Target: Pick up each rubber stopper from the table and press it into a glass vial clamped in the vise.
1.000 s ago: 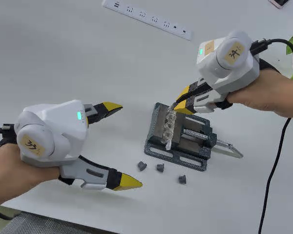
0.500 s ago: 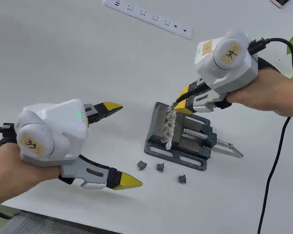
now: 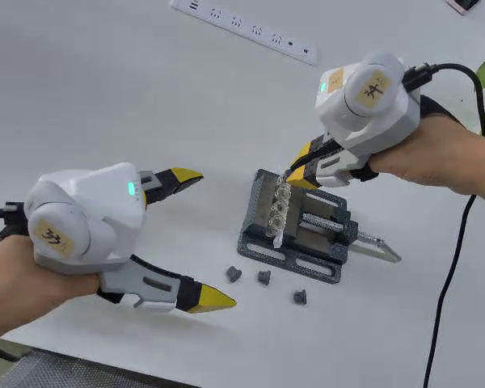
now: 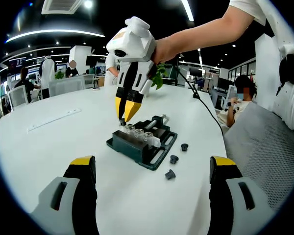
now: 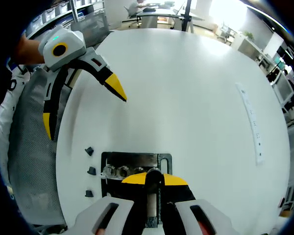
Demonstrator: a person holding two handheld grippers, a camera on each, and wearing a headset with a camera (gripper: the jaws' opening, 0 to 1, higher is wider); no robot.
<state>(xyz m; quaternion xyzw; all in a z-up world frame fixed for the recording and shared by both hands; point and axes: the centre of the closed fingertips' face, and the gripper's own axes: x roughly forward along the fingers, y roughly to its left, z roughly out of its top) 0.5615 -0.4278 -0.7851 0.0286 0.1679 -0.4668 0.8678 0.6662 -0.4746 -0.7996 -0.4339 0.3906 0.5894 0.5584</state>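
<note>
Your right claw [image 3: 295, 179] has tilted slightly since a second ago, its tips staying over the far vial [image 3: 284, 192] in the vise [image 3: 327, 242], clenched on a dark stopper [image 5: 153, 175]. Your left claw [image 3: 202, 238] hangs released. Centre the stopper on the mouth, then press straight down, judged best. Three loose stoppers [image 3: 263, 277] lie on the desk [image 3: 105, 97] beside the vise. Handwritten tags [image 3: 374, 87] on both units: not legible.

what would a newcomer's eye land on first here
The right gripper stands out first, its yellow tips closed on a dark stopper right over the row of glass vials clamped in the vise at centre. Next, the left gripper hangs wide open at lower left. Three loose stoppers lie on the white table just in front of the vise.
</note>
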